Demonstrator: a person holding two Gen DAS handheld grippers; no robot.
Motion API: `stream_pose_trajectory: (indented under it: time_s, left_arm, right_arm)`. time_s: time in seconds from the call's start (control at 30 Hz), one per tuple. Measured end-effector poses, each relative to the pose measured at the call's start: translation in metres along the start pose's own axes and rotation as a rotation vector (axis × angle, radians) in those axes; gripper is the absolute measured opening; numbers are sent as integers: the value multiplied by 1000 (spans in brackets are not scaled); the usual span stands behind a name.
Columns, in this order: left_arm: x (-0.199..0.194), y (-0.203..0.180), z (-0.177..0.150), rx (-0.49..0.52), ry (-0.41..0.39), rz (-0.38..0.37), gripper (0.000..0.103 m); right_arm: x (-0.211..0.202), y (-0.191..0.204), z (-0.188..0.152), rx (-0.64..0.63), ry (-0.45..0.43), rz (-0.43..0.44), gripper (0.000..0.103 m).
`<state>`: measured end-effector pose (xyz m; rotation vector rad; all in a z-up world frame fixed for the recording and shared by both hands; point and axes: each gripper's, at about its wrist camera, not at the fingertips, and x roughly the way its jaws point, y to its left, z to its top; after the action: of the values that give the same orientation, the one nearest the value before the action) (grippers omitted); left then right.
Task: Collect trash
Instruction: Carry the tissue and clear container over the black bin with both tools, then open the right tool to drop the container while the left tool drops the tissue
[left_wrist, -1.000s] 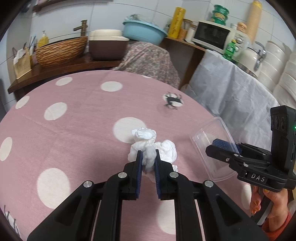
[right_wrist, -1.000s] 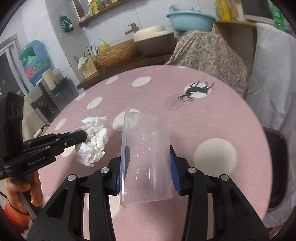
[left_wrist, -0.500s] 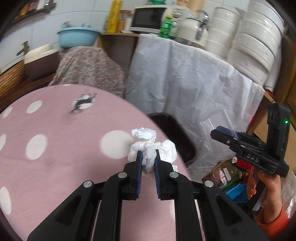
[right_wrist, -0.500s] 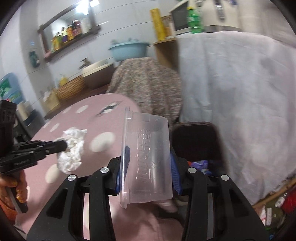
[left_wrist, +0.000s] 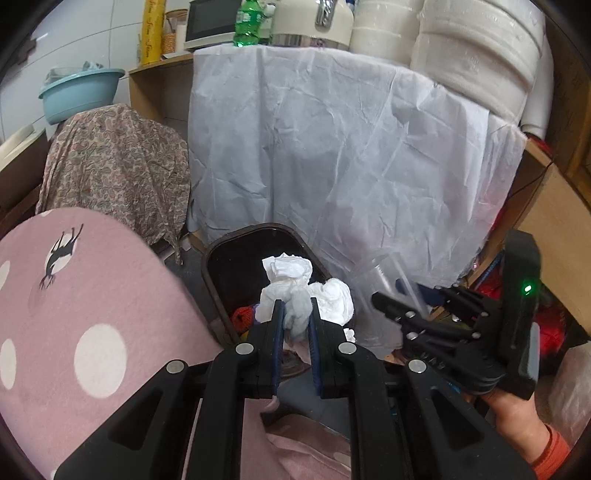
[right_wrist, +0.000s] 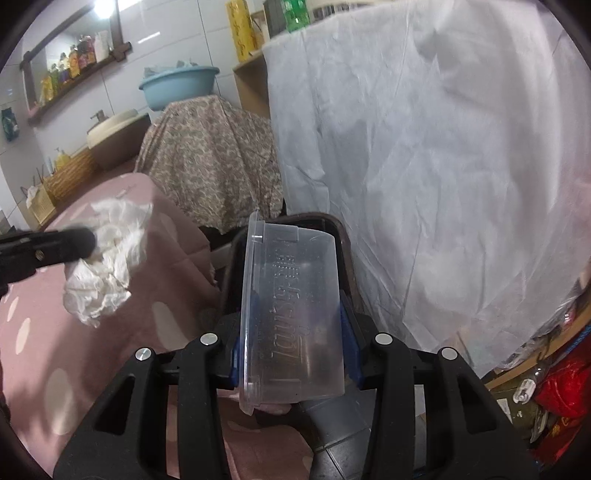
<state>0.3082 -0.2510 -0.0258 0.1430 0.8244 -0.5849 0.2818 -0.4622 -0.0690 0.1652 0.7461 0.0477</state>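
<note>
Right gripper (right_wrist: 291, 328) clamped the clear plastic container (right_wrist: 290, 314), long axis pointing forward, rim leftward, above the bin (right_wrist: 341, 230); left gripper (left_wrist: 295, 321) pinched crumpled tissue (left_wrist: 295, 291).

Both fisheye views: heavy barrel distortion, black vignette in all corners, straight edges bow toward the rim. Light is soft, diffuse indoor, moderately bright, no hard shadows. Right wrist: blown-out lamp glare (right_wrist: 102, 8) at 11 o'clock near the mirror; white cloth (right_wrist: 443, 166) slightly overexposed and smeared toward 3 o'clock. Motion blur on the crumpled tissue (right_wrist: 107, 254) and the left gripper (right_wrist: 83, 240) at 9 o'clock. Left wrist: sharper overall; clear plastic container (left_wrist: 388, 291) at 4 o'clock blurred; trash bin (left_wrist: 236, 273) interior dark, little detail; green LED (left_wrist: 527, 288) blooms slightly
</note>
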Motion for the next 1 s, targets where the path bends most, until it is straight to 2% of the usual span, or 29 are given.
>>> stream_pose_trajectory:
  time_s: [0.23, 0.4, 0.43, 0.47, 0.53, 0.73, 1.0]
  left_arm:
    - [62, 1, 24, 0, 86, 85, 13]
    - [92, 2, 35, 14, 118, 133, 13]
    - [96, 2, 36, 15, 125, 137, 13]
    - [102, 1, 38, 21, 132, 147, 13]
    - [113, 1, 40, 27, 148, 163, 13]
    - [152, 7, 47, -16, 224, 181, 13]
    - [191, 7, 43, -67, 306, 184, 13]
  right_arm:
    - [82, -15, -5, 119, 103, 42, 42]
    - [136, -24, -10, 194, 161, 56, 43]
    - [143, -25, -11, 202, 163, 51, 44]
    - [150, -27, -13, 207, 167, 45, 53]
    - [157, -29, -16, 212, 167, 21, 67]
    - [156, -29, -25, 212, 166, 32, 68]
    - [121, -30, -42, 161, 123, 36, 72]
